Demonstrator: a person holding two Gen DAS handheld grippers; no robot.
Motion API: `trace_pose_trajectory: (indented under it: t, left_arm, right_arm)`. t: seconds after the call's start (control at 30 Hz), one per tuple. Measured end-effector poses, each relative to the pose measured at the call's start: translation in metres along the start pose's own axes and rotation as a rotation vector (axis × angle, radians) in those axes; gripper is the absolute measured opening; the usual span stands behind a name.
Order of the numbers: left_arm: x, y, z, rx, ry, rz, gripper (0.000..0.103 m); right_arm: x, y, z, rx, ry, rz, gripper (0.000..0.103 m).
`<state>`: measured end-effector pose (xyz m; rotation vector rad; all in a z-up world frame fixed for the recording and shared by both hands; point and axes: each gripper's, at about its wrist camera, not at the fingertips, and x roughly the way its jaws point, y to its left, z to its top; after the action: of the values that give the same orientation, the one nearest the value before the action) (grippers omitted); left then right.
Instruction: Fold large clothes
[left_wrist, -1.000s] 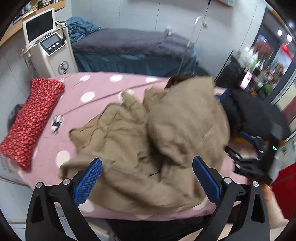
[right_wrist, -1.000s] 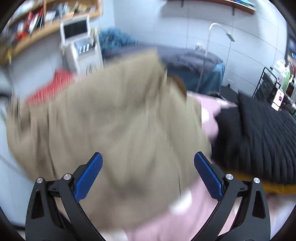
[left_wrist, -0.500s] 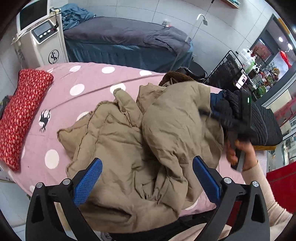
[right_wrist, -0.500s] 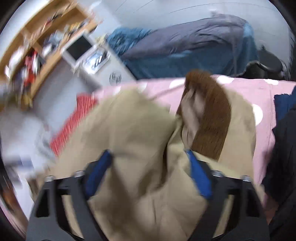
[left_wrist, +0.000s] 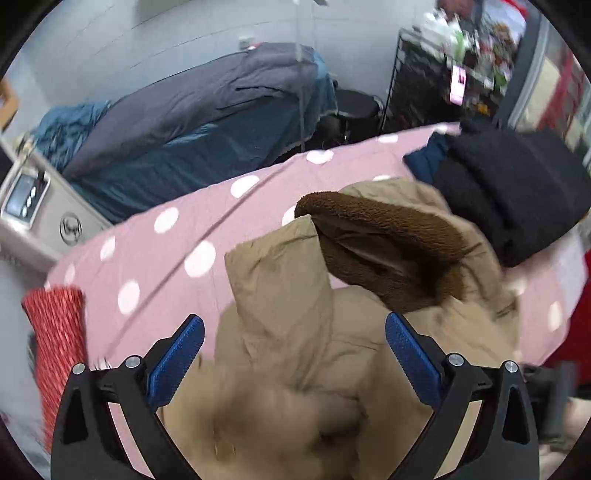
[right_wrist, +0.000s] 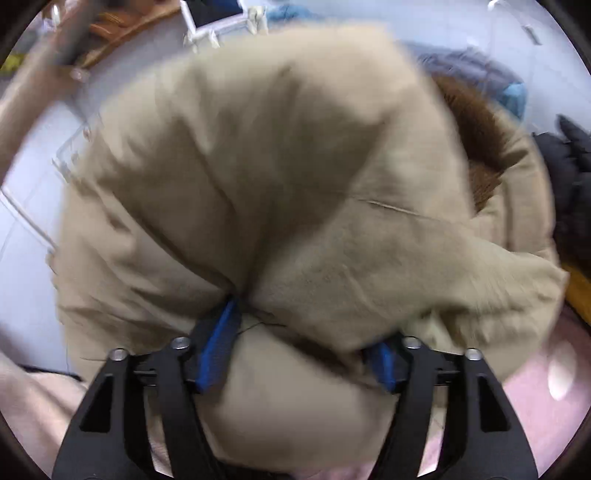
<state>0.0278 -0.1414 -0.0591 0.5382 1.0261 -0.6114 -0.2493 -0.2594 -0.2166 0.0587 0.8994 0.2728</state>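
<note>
A tan padded jacket (left_wrist: 280, 295) with a brown fleece collar (left_wrist: 388, 236) lies crumpled on a pink polka-dot bed cover (left_wrist: 166, 251). My left gripper (left_wrist: 293, 321) hovers open just over the jacket's shoulder, below the collar, with its blue pads wide apart and clear of the fabric. In the right wrist view the jacket (right_wrist: 295, 166) fills the frame. A thick fold is bunched between the blue pads of my right gripper (right_wrist: 306, 332), which press into it while the jaws are opening slightly. The collar (right_wrist: 476, 129) shows at the upper right.
Dark folded clothes (left_wrist: 509, 192) sit on the bed right of the collar. A red patterned pillow (left_wrist: 59, 332) lies at the bed's left end. A white machine (left_wrist: 33, 206) and a grey-blue treatment bed (left_wrist: 207, 110) stand behind. A sleeve (right_wrist: 22, 398) shows at lower left.
My left gripper swung right and closer, from the jacket's body to its collar. My right gripper narrowed from wide open onto a thick jacket fold, and the fabric now bulges up before it.
</note>
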Motion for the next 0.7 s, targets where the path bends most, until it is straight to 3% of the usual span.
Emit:
trace_pose_trajectory:
  t: [0.07,0.13,0.27,0.33,0.43,0.5,0.67,0.7]
  left_arm:
    - [0.033,0.000,0.011,0.021,0.022,0.060,0.097]
    - [0.066,0.011,0.015,-0.017,0.071,0.068,0.096]
    - [0.111,0.049,0.009,-0.154,0.173,0.039,0.096]
    - [0.128,0.066,0.003,-0.207,0.228,0.022,0.096]
    - [0.144,0.073,-0.005,-0.253,0.283,-0.038,0.096]
    - [0.153,0.068,-0.008,-0.266,0.307,-0.089,0.096]
    - [0.178,0.046,-0.012,-0.264,0.344,-0.174,0.092]
    - [0.184,0.041,-0.015,-0.261,0.340,-0.159,0.092]
  right_arm:
    - [-0.025,-0.003,0.001,0.044,-0.082,-0.012,0.085]
    - [-0.058,-0.015,0.002,0.117,-0.184,-0.048,0.087]
    - [-0.108,-0.065,-0.001,0.343,-0.311,-0.095,0.096]
    - [-0.110,-0.101,-0.006,0.514,-0.331,-0.049,0.096]
    - [-0.082,-0.153,-0.017,0.799,-0.326,0.068,0.096]
    - [-0.064,-0.177,-0.022,0.914,-0.300,0.091,0.096]
    - [-0.002,-0.186,-0.011,0.919,-0.166,0.052,0.096]
    - [0.006,-0.185,-0.011,0.918,-0.146,0.053,0.096]
